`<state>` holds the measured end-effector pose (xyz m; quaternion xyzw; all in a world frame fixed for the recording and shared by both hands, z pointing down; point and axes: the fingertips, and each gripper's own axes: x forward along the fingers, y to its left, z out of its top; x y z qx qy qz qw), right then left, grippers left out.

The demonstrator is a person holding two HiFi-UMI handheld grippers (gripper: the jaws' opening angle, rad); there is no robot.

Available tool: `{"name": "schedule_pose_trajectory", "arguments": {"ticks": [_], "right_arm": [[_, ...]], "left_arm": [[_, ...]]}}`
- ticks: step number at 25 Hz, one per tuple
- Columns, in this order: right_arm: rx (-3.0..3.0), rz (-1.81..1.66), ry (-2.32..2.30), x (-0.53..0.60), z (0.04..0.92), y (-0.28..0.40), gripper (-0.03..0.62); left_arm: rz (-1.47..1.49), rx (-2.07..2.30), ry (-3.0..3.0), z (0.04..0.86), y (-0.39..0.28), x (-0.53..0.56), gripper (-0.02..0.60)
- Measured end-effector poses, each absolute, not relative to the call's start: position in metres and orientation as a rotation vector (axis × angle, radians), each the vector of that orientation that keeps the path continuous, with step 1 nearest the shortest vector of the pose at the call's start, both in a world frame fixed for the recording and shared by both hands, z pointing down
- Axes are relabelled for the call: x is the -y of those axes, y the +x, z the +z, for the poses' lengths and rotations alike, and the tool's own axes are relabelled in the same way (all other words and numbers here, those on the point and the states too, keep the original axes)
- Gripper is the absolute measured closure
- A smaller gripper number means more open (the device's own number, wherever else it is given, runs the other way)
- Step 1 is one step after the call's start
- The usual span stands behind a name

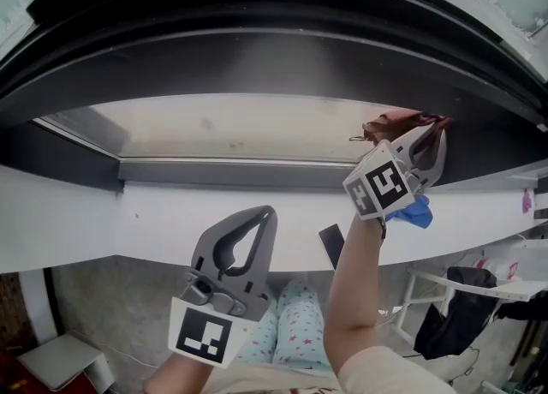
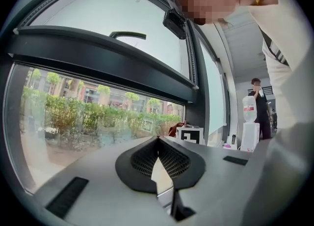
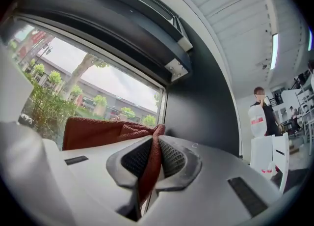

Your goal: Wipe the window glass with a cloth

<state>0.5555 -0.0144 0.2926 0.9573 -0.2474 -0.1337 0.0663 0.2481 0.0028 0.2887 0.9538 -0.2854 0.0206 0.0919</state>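
Left gripper view puts the left gripper (image 2: 158,139) closest to the lens. Its two dark ribbed pads (image 2: 144,158) meet at their tips with nothing caught between them, and only a thin wedge of light shows lower down. Right gripper view has the right gripper (image 3: 155,144) clamped on a rust-red cloth (image 3: 98,131). One fold runs down between the jaws while the rest bunches ahead of them, up at the window glass (image 3: 78,80). From the head view, the left gripper sits low, in front of the white sill (image 1: 103,221) and apart from the glass. The right one is raised on an outstretched forearm (image 1: 355,298), its marker cube (image 1: 383,187) facing the camera and something blue (image 1: 418,214) tucked just beneath it. The cloth sits near the right end of the lower pane, against the glass as far as the views show, and close beside the dark frame (image 3: 206,107). Beyond the glass are a hedge (image 2: 98,117), trees (image 3: 81,70) and buildings (image 3: 103,95). Far off to the right inside the room, a person (image 3: 268,114) stands by a water dispenser (image 3: 256,118).
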Motion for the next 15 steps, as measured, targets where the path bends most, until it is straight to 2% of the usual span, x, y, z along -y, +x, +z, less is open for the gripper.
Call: {"name": "schedule_pose_trajectory", "arguments": {"ticks": [5,15], "right_arm": [[0.736,-0.139,3.041,0.01,0.339,0.566,0.549],[0.744,0.042,2.973,0.009,0.423,0.574,0.549]], "left_arm": [[0.064,0.87,2.839,0.289,0.242,0.002,0.56],[0.114,0.896,2.826,0.309,0.234,0.018,0.56]]}}
